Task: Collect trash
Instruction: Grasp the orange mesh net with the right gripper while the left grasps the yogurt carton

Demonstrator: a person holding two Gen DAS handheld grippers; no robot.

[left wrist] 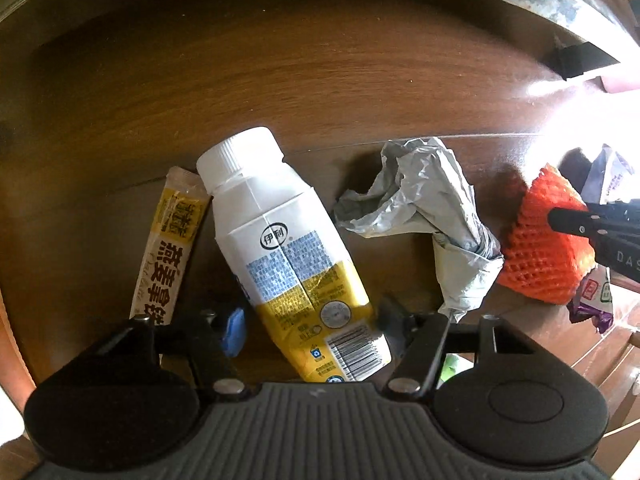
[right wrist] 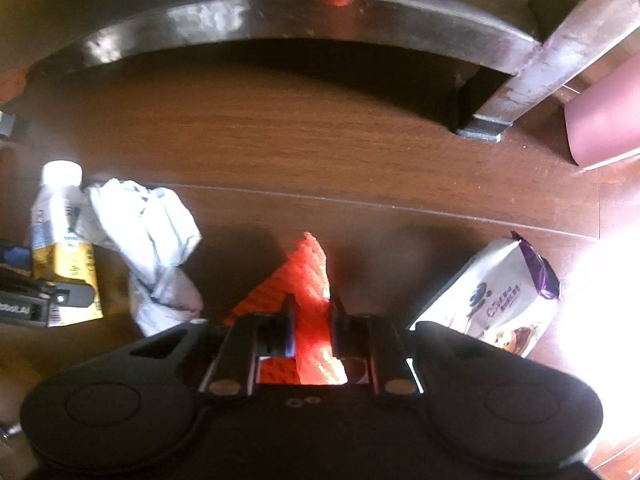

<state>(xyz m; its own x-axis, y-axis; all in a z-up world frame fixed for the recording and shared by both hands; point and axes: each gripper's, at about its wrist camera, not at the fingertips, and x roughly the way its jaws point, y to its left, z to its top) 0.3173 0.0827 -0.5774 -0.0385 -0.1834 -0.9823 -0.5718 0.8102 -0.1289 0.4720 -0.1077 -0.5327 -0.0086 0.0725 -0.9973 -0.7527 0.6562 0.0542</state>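
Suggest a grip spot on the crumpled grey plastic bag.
Probably the twisted narrow end of the grey plastic bag, nearest the camera, taken from above. It is bunched thin enough to pinch, while the far end flares loose and wide; the bag lies flat on the wooden floor.

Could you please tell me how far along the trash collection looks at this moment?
Nothing looks collected yet. In hand: the right gripper pinches the orange foam net; the left gripper straddles the milk carton. Left: grey crumpled bag, oat snack wrapper, purple snack bag.

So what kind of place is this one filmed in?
Probably a home: a wooden plank floor, the metal furniture frame standing on it, and household litter such as a milk carton and snack bag.
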